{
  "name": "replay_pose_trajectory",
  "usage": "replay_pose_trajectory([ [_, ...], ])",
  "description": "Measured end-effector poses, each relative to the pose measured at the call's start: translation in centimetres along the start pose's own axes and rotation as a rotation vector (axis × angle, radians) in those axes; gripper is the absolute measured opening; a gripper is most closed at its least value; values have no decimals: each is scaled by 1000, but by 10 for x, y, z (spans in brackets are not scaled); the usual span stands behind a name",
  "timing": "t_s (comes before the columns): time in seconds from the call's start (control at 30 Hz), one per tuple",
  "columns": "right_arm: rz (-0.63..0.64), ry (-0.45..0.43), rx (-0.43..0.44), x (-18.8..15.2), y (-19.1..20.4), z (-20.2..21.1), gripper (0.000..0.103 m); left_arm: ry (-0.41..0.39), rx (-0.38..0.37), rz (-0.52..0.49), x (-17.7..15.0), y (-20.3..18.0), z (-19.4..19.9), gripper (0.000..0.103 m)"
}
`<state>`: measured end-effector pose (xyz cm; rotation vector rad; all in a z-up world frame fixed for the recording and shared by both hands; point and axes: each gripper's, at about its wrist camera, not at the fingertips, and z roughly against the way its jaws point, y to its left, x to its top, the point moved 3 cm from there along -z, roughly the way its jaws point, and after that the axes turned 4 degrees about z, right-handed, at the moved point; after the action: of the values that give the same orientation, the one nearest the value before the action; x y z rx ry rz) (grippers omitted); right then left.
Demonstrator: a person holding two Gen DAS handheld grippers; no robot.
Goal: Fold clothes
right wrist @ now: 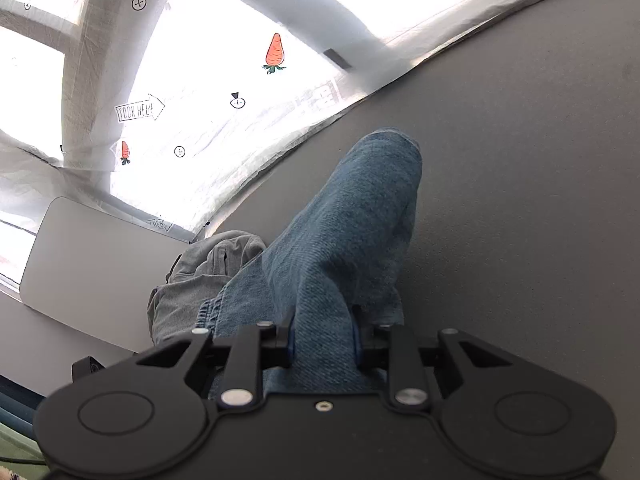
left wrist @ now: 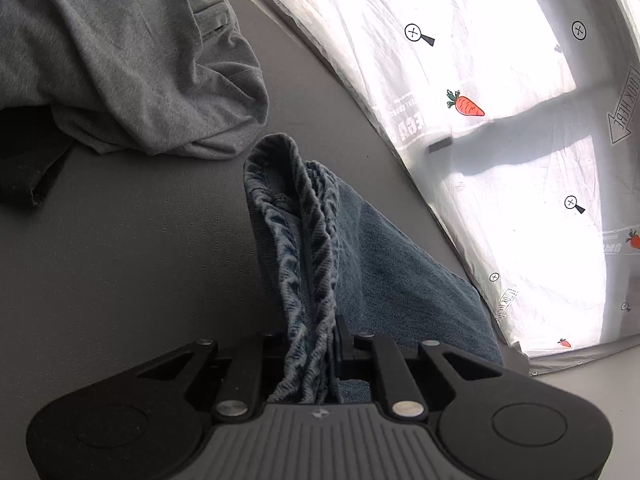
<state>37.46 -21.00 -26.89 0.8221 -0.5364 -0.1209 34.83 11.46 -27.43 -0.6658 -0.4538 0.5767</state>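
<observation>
A blue denim garment (left wrist: 384, 264) hangs from both grippers above a grey table (left wrist: 132, 248). My left gripper (left wrist: 316, 344) is shut on a bunched, hemmed edge of the denim (left wrist: 304, 240), which stands up between the jaws. My right gripper (right wrist: 324, 340) is shut on another thick fold of the same denim (right wrist: 344, 224), which rises ahead of it. Both sets of fingertips are hidden by cloth.
A crumpled grey garment (left wrist: 120, 64) lies on the table at the far left; it also shows in the right wrist view (right wrist: 208, 268). A dark cloth (left wrist: 28, 160) lies beside it. A white sheet with carrot prints (left wrist: 500, 100) hangs behind the table. A pale board (right wrist: 92, 264) stands left.
</observation>
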Motion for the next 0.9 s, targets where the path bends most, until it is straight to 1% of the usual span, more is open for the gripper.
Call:
replay_pose_trajectory([
  [0.13, 1, -78, 7, -5, 10, 44, 25, -2, -44, -84, -20, -32, 22, 15],
  [0.23, -48, -119, -4, -10, 0, 79, 25, 30, -89, -105, -40, -47, 27, 15],
  [0.27, -68, -130, -13, -12, -5, 90, 25, 44, -102, -113, -47, -51, 26, 15],
  [0.4, -116, -166, -68, -23, -20, 128, 25, 95, -98, -151, -76, -64, 17, 14],
  [0.57, -135, -188, -121, -33, -29, 160, 25, 129, -92, -191, -110, -78, 9, 14],
  [0.7, -142, -213, -134, -35, -35, 184, 25, 139, -118, -189, -125, -83, 4, 14],
  [0.8, -143, -253, -159, -41, -35, 205, 25, 167, -145, -193, -136, -91, 0, 14],
  [0.9, -149, -310, -199, -48, -33, 227, 25, 202, -182, -267, -147, -107, -4, 14],
])
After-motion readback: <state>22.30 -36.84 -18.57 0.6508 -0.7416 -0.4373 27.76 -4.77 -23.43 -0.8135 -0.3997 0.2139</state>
